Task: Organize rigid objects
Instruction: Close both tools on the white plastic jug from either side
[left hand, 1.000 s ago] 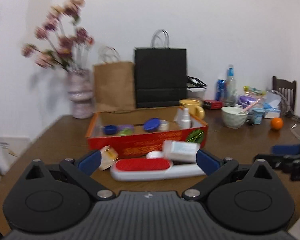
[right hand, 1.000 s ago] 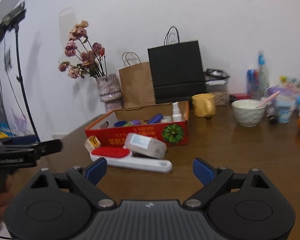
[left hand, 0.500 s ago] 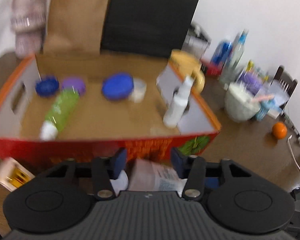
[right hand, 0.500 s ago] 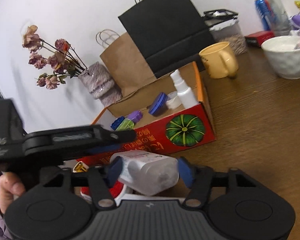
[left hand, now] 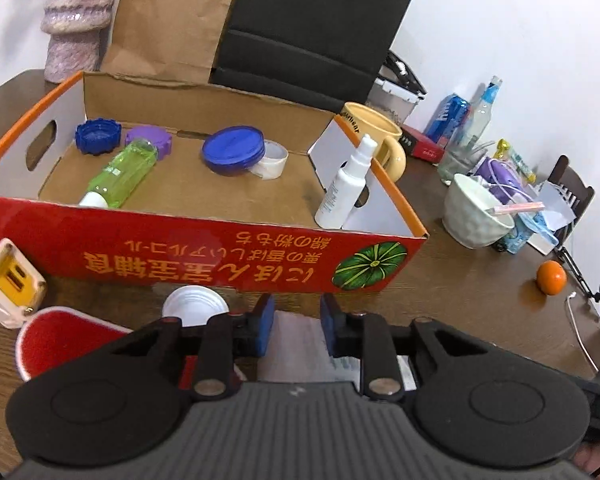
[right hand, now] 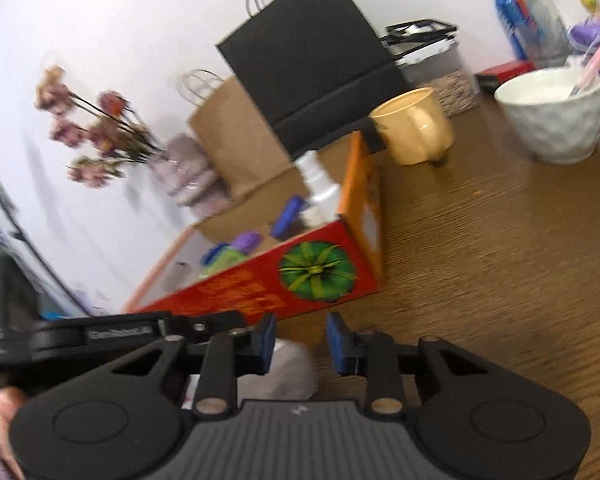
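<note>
A white labelled bottle (left hand: pixel 300 344) lies on the table in front of the red cardboard box (left hand: pixel 204 256). My left gripper (left hand: pixel 296 328) is shut on it, its blue pads pressing both sides. In the right wrist view the same bottle's rounded end (right hand: pixel 290 368) sits between the jaws of my right gripper (right hand: pixel 302 342). Those jaws are closing, and bare table still shows beside the right pad. The box holds a green bottle (left hand: pixel 120 172), a white spray bottle (left hand: pixel 344 188), blue and purple lids and a tape roll.
Beside the box lie a white charger (left hand: pixel 10 280), a red lint brush (left hand: pixel 68 340) and a white cap (left hand: pixel 194 306). A yellow mug (left hand: pixel 376 136), a white bowl (left hand: pixel 476 212), an orange (left hand: pixel 551 277) and drink bottles crowd the right. Paper bags and a vase stand behind.
Both grippers came in low toward the front of the box and tilted down. Their wide jaws narrowed around the white bottle, the left one closing fully onto it.
</note>
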Demonstrator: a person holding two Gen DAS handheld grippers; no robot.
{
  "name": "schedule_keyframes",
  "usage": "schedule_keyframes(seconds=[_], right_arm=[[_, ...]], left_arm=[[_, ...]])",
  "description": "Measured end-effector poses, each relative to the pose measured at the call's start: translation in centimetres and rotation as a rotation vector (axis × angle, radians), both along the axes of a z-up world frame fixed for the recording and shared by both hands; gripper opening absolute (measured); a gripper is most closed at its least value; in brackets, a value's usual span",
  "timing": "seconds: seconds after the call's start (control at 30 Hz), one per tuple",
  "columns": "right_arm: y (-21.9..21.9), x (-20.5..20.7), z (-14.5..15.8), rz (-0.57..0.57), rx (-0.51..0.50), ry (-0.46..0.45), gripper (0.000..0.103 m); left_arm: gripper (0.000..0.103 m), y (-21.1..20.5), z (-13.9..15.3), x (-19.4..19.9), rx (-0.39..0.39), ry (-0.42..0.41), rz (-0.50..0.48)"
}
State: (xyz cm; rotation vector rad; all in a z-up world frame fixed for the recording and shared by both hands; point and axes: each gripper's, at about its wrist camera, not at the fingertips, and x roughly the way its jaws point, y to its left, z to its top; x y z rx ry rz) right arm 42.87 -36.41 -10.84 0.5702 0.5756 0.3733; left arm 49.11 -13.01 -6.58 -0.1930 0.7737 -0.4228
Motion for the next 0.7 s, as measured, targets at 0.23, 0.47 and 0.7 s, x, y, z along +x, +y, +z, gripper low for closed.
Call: schedule_keyframes(seconds=[0.23, 0.47, 0.7], right_arm=[[0.9, -0.2, -2.2, 0.035, 0.137, -0.002, 0.053], [1.4, 0.0, -2.8, 0.057, 0.148, 0.011, 0.044], [1.8, -1.3, -2.0, 0.014, 0.043, -0.004, 0.032]], left_arm=[[0.026, 0.9, -0.1, -0.1, 0.0, 0.021, -0.032], [0.028, 1.7, -0.4, -0.9, -0.023, 0.042, -0.011], [0.043, 1.9, 0.0, -2.6, -0.065, 0.129, -0.023]])
